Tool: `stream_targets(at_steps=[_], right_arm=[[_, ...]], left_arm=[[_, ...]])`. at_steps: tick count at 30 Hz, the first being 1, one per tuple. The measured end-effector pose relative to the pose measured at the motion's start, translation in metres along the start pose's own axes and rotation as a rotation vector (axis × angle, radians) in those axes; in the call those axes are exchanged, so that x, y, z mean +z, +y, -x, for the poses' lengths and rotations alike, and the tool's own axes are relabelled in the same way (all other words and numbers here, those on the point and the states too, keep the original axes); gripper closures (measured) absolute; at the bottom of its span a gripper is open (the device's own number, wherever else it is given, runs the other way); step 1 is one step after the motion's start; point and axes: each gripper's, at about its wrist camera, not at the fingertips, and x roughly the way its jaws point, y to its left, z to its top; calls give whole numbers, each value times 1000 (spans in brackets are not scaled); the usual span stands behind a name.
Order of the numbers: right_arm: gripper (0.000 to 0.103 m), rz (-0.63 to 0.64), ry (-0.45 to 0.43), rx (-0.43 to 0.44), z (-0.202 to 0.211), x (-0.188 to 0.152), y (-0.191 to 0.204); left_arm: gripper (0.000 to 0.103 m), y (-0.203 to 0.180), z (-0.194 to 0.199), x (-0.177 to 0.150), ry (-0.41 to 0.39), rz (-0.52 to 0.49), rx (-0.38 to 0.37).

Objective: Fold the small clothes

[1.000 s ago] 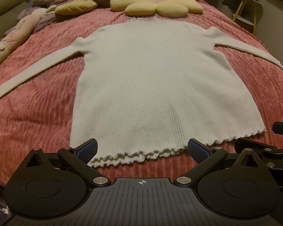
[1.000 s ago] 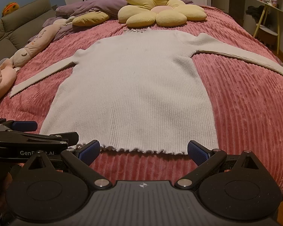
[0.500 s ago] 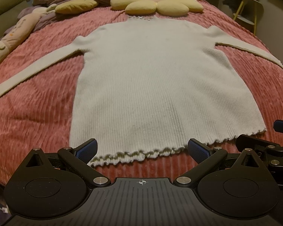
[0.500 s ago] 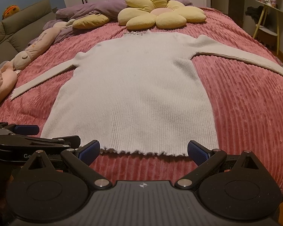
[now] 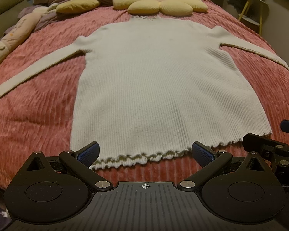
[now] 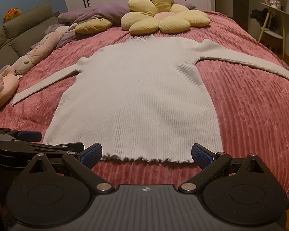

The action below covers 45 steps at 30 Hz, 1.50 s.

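Observation:
A pale ribbed long-sleeved sweater (image 5: 160,88) lies flat on the pink bedspread (image 5: 38,119), sleeves spread out, ruffled hem towards me; it also shows in the right wrist view (image 6: 140,100). My left gripper (image 5: 144,152) is open and empty, its blue pads on either side of the hem's left half, just short of it. My right gripper (image 6: 146,153) is open and empty, just short of the hem's right half. Each gripper shows at the edge of the other's view: the right one (image 5: 275,146), the left one (image 6: 28,142).
A yellow flower cushion (image 6: 163,21) and purple bedding (image 6: 98,13) lie at the head of the bed beyond the collar. Plush toys (image 6: 19,67) lie along the left edge by a grey sofa (image 6: 15,32). A small side table (image 6: 273,25) stands at the right.
Both grippers have edged slightly forward towards the hem and stay open. The sweater has not moved.

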Motion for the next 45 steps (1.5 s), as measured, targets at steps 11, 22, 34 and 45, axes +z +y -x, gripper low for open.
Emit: stream_targets(at_steps=[11,22,34,45], right_arm=[[4,-3,-12,-3,1,0,0],[4,7,-25,-2,2,0,1],[4,17,-42,23,4,0,3],[4,27,-51,27,4,1,4]], left_arm=[[0,-1,-2,0,6,6,0],[0,1,-3,0,12,16,-2],[0,2,-4,0,13,17,-1],[0,4,-7,-1,16,21,0]])
